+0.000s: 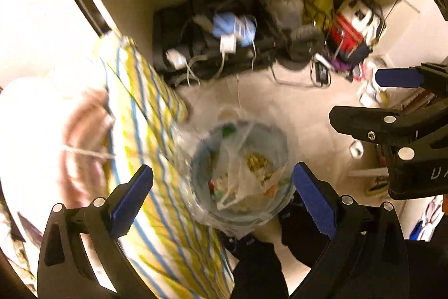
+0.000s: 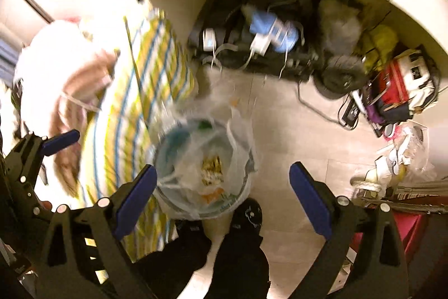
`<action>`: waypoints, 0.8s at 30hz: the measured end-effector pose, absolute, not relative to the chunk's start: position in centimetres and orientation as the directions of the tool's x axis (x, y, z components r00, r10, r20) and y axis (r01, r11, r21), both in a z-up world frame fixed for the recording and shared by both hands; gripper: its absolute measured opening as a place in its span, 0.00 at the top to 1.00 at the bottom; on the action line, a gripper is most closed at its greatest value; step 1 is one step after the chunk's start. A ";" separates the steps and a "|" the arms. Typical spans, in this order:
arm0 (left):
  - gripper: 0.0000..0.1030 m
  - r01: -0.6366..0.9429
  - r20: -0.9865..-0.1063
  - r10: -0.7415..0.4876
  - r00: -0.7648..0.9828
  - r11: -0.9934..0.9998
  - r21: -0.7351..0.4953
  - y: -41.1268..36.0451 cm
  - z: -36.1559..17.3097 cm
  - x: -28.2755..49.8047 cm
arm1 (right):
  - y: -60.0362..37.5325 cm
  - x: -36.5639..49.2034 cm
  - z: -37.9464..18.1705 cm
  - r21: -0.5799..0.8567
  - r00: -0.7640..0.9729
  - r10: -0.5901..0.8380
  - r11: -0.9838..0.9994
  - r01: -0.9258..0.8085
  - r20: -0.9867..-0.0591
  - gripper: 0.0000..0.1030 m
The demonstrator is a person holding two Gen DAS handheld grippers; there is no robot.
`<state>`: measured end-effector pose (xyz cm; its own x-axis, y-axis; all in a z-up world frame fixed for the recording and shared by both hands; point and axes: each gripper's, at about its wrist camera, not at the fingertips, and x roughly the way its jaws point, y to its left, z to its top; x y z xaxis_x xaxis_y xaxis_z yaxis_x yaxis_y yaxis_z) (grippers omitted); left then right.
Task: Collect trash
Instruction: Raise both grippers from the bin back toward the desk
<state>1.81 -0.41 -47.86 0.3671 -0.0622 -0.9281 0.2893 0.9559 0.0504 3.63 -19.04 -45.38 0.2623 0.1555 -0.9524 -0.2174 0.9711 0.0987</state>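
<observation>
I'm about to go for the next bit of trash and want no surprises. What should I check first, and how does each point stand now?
1. Left gripper empty: ok, open, nothing between its pads.
2. Right gripper empty: ok, open, nothing held.
3. Trash bin upright on the floor: ok.
4. Plastic bag fully inside the bin: not ok, it spills over the rim.
5. Person's feet clear of the bin: not ok, they stand right against it.
6. Next trash piece located: cannot tell, the floor clutter is blurred.
</observation>
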 end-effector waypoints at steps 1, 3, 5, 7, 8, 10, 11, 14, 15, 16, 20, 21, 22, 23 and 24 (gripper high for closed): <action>0.06 0.292 -0.923 -0.062 0.380 0.955 0.057 -0.3 -46.8 1.9 | -19.1 3.7 -44.0 0.103 0.280 0.161 0.972 -0.209 -0.947 0.10; 0.06 0.300 -0.910 -0.069 0.409 0.952 0.062 -0.2 -44.2 2.0 | -19.3 3.8 -40.9 0.104 0.325 0.164 0.976 -0.192 -0.931 0.10; 0.06 0.310 -0.895 -0.079 0.439 0.948 0.068 -0.2 -41.6 2.0 | -19.3 3.7 -38.4 0.111 0.363 0.172 0.977 -0.182 -0.916 0.10; 0.06 0.316 -0.881 -0.080 0.467 0.945 0.082 -0.4 -38.9 1.9 | -19.6 3.7 -36.5 0.107 0.393 0.168 0.979 -0.172 -0.904 0.10; 0.06 0.318 -0.877 -0.083 0.472 0.945 0.081 -0.5 -38.2 1.8 | -19.8 3.6 -35.4 0.103 0.411 0.164 0.981 -0.165 -0.897 0.10; 0.06 0.315 -0.873 -0.090 0.479 0.946 0.075 -0.6 -36.1 1.8 | -20.2 3.7 -33.6 0.095 0.440 0.151 0.984 -0.148 -0.885 0.10; 0.06 0.313 -0.871 -0.096 0.482 0.947 0.069 -0.7 -35.5 1.8 | -20.5 3.8 -32.5 0.090 0.457 0.143 0.987 -0.136 -0.878 0.10; 0.06 0.318 -0.854 -0.130 0.503 0.947 0.043 -1.1 -32.9 1.7 | -21.1 3.9 -30.1 0.083 0.498 0.123 0.991 -0.100 -0.858 0.10; 0.06 0.329 -0.845 -0.141 0.515 0.943 0.043 -1.4 -31.8 1.7 | -21.5 3.9 -29.1 0.084 0.515 0.117 0.993 -0.086 -0.849 0.10; 0.06 0.341 -0.837 -0.152 0.526 0.939 0.043 -1.6 -31.0 1.7 | -21.6 3.9 -28.6 0.084 0.522 0.113 0.993 -0.080 -0.845 0.10; 0.06 0.378 -0.802 -0.186 0.567 0.924 0.053 -2.5 -27.7 2.1 | -22.2 3.9 -25.6 0.078 0.565 0.093 0.996 -0.050 -0.820 0.10; 0.06 0.387 -0.793 -0.197 0.577 0.921 0.052 -2.6 -27.0 2.2 | -22.5 3.9 -25.0 0.076 0.575 0.089 0.996 -0.046 -0.813 0.10; 0.06 0.396 -0.779 -0.210 0.591 0.917 0.053 -2.7 -26.0 2.5 | -22.5 3.9 -24.4 0.072 0.586 0.082 0.997 -0.041 -0.806 0.10; 0.06 0.403 -0.769 -0.218 0.601 0.913 0.056 -2.8 -25.3 2.7 | -22.6 3.8 -23.7 0.070 0.599 0.075 0.997 -0.032 -0.797 0.10; 0.06 0.410 -0.761 -0.224 0.609 0.910 0.060 -2.8 -24.7 2.9 | -22.7 3.8 -23.2 0.069 0.609 0.069 0.997 -0.024 -0.790 0.10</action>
